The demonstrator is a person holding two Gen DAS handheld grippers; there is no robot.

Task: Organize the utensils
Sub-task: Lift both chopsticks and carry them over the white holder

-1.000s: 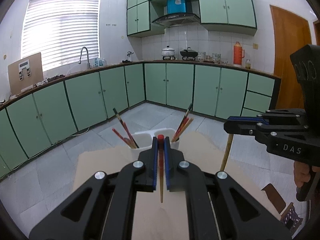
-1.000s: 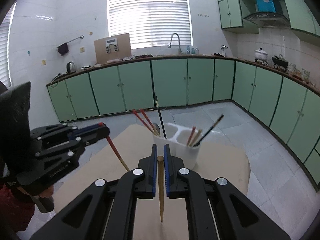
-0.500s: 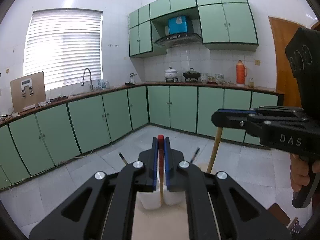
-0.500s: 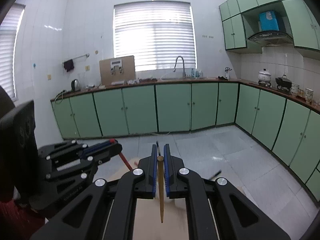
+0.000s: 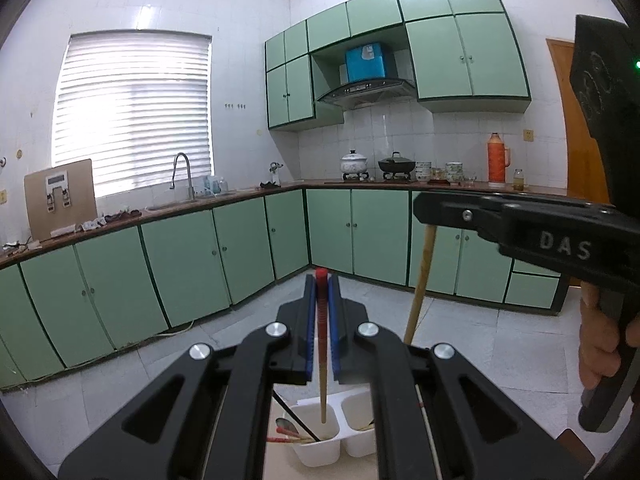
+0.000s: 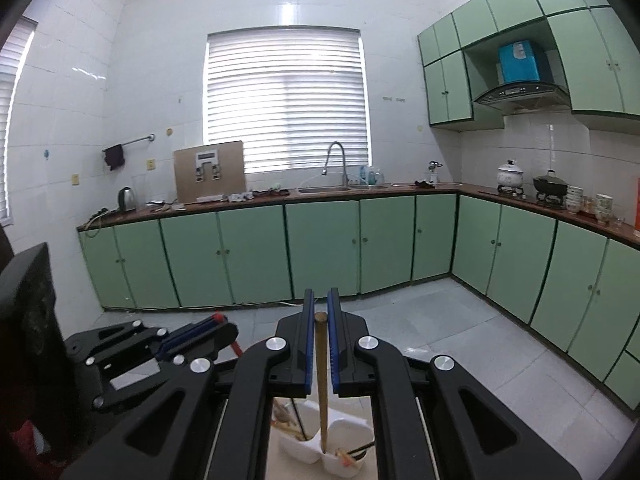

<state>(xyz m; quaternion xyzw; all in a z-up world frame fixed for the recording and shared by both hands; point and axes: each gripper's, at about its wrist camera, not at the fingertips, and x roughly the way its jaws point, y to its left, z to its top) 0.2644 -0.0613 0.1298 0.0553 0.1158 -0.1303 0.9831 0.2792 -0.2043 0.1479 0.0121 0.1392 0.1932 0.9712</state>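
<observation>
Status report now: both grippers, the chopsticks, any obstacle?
Left gripper shut on red-topped chopstick. Right gripper shut on plain wooden chopstick. White two-compartment holder below, no obstacle.

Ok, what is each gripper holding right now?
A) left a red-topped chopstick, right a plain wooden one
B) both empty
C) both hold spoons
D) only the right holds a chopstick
A: the left gripper is shut on the red-topped chopstick, and the right gripper on the plain wooden chopstick, both above the white holder.

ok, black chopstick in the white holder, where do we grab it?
Grip the black chopstick by its upper end, coming down from above. It leans out of the holder's compartment, left in the left wrist view, so that end stands clear of the rim and of the red chopsticks lying lower beside it.
</observation>
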